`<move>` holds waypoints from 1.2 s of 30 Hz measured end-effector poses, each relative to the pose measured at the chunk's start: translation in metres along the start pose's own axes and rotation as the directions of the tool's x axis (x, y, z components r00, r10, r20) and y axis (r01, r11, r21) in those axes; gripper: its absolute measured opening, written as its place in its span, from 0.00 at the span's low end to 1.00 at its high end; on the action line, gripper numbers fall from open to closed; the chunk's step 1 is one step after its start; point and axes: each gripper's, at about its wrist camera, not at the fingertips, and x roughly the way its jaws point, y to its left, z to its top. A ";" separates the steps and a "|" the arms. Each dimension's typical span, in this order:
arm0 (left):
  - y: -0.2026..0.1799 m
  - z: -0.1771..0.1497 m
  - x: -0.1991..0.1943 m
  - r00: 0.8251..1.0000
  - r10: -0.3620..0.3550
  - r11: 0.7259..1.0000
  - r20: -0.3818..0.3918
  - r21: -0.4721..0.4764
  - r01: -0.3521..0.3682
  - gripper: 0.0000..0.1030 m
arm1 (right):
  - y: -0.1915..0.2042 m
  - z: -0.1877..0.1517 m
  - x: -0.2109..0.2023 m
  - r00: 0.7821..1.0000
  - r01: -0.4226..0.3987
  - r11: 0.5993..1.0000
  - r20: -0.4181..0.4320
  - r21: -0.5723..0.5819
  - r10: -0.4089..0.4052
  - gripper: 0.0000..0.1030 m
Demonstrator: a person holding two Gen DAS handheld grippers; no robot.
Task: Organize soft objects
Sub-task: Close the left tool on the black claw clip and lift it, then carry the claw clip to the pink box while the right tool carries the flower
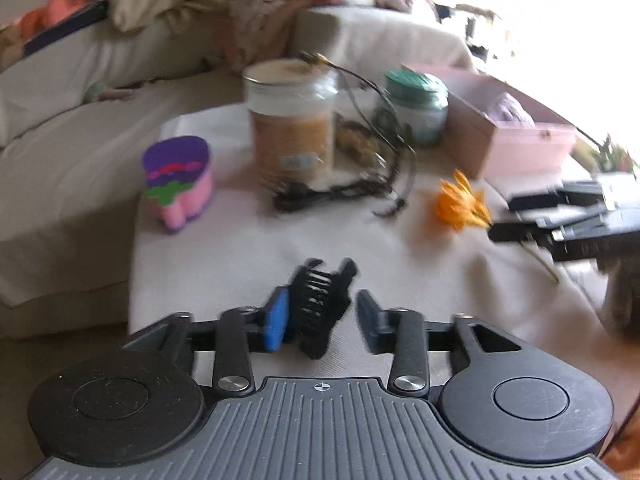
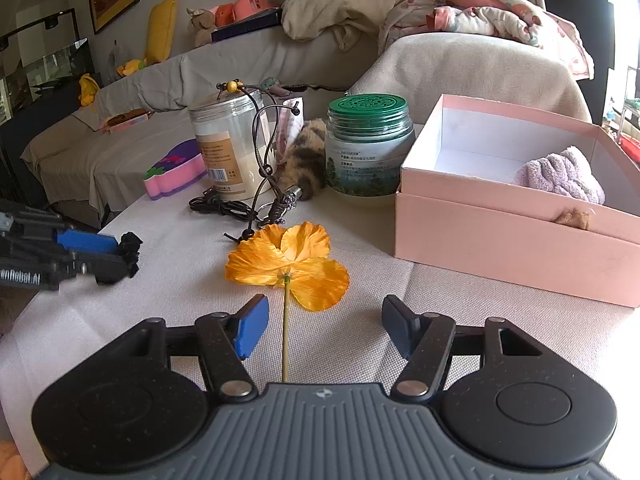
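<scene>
Surface: table (image 2: 168,264) w/ pale cloth; near-left edge drops off close beside L gripper; bare cloth runs in front of both grippers.
L gripper (image 1: 322,312): jaws apart, not clamping; black toothed hair clip (image 1: 320,304) sits between them, leaning on the blue L pad. View blurred, so contact w/ R pad prob. none.
R gripper (image 2: 325,326): jaws wide, nothing gripped; thin green stem of orange fabric flower (image 2: 290,266) lies on cloth between the pads, nearer the L one, touching neither.
Pink box (image 2: 516,216): open, at R side of table, just beyond R gripper; lilac fluffy cloth (image 2: 560,176) inside, against its R wall.
Mid-table clutter: clear jar (image 2: 230,148), green-lid jar (image 2: 368,144), black cord (image 2: 256,168) looped btwn, furry toy (image 2: 304,156) behind cord.
Far-left edge: pink-purple sponge (image 2: 176,174), near table rim.
Backdrop: sofa (image 2: 132,120) w/ piled pillows, blankets.
</scene>
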 end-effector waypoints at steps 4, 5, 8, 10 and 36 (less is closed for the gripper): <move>-0.012 -0.002 0.001 1.000 0.015 0.998 0.002 0.061 -0.015 0.60 | 0.000 0.000 0.000 1.000 0.000 1.000 0.000 0.000 0.000 0.62; -0.011 -0.001 0.000 1.000 0.012 0.999 0.009 0.049 -0.012 0.60 | 0.000 0.000 0.000 1.000 0.000 1.000 0.000 0.000 0.000 0.62; -0.008 0.003 -0.002 0.999 0.024 0.999 0.034 0.024 -0.024 0.60 | 0.000 0.000 0.000 1.000 0.000 1.000 0.000 0.000 0.000 0.62; -0.007 0.005 0.002 0.998 0.055 0.998 0.021 0.036 -0.056 0.60 | 0.000 0.000 0.000 1.000 0.000 1.000 0.000 0.000 0.000 0.62; -0.012 -0.002 0.007 1.000 -0.014 1.000 -0.025 0.002 0.014 0.43 | 0.032 0.035 0.032 0.996 -0.009 0.979 -0.092 -0.206 -0.010 0.48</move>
